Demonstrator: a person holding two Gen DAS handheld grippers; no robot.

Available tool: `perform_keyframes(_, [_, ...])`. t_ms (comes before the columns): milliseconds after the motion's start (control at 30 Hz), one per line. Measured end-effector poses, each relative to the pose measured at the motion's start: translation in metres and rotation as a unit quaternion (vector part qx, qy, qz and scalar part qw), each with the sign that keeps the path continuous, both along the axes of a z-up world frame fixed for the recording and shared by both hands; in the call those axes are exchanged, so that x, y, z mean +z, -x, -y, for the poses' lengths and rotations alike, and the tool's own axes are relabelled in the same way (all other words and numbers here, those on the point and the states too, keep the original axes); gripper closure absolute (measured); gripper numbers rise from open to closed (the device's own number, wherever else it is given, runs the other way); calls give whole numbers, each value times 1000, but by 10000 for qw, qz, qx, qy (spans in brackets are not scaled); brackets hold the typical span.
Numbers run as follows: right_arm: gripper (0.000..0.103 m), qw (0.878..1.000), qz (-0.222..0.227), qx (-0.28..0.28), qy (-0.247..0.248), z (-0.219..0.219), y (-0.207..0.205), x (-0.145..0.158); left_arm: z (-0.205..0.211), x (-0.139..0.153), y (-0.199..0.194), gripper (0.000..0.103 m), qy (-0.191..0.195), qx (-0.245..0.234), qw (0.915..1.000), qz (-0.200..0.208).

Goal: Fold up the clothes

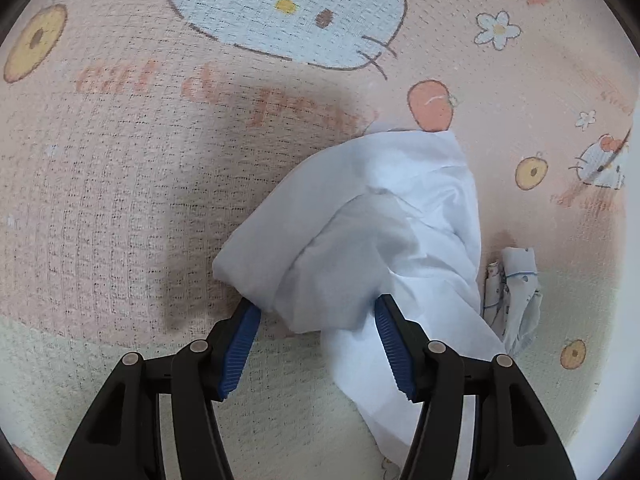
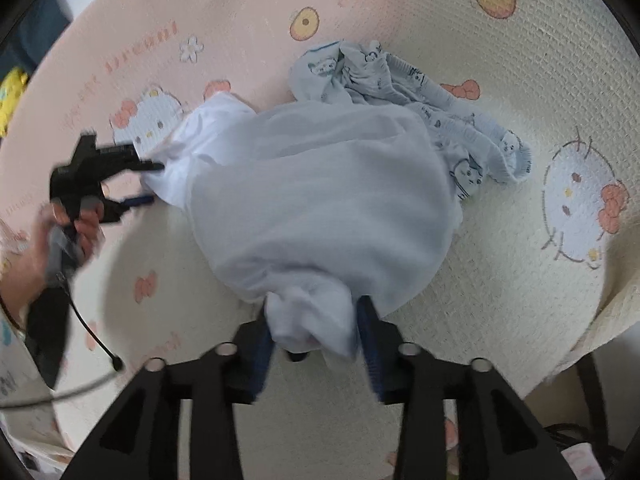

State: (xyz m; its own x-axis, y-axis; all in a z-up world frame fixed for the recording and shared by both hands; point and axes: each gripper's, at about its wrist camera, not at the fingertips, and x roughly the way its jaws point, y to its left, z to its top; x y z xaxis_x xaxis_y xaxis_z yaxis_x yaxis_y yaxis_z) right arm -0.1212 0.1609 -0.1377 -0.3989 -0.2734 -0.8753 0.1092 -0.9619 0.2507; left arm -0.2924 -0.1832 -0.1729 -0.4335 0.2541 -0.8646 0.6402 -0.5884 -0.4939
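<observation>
A crumpled white garment lies on a pink and cream cartoon-cat sheet. My right gripper stands over its near end, with a bunch of white cloth loose between the parted jaws. My left gripper, held by a hand, is at the garment's far left end. In the left wrist view that gripper is open, with a fold of the white garment lying between and beyond its blue pads. A light patterned garment lies bunched behind the white one, and it shows again in the left wrist view.
The sheet's edge drops off at the right, with dark legs and the floor below it. A yellow object sits past the left edge. A black cable hangs from the left hand's gripper.
</observation>
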Motion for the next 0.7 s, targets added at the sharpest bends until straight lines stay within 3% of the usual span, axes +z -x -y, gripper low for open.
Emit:
perform_keyframes(167, [47, 9997, 57, 80, -202, 5, -13, -9, -2, 1, 6, 46, 130, -203, 9997, -50])
perform_keyframes(400, [47, 9985, 538, -43, -54, 7, -23, -30, -5, 2, 13, 46, 317, -518, 9982, -6])
perform_keyframes(700, [46, 9980, 555, -257, 142, 15, -25, -46, -3, 3, 24, 46, 345, -464, 9983, 42])
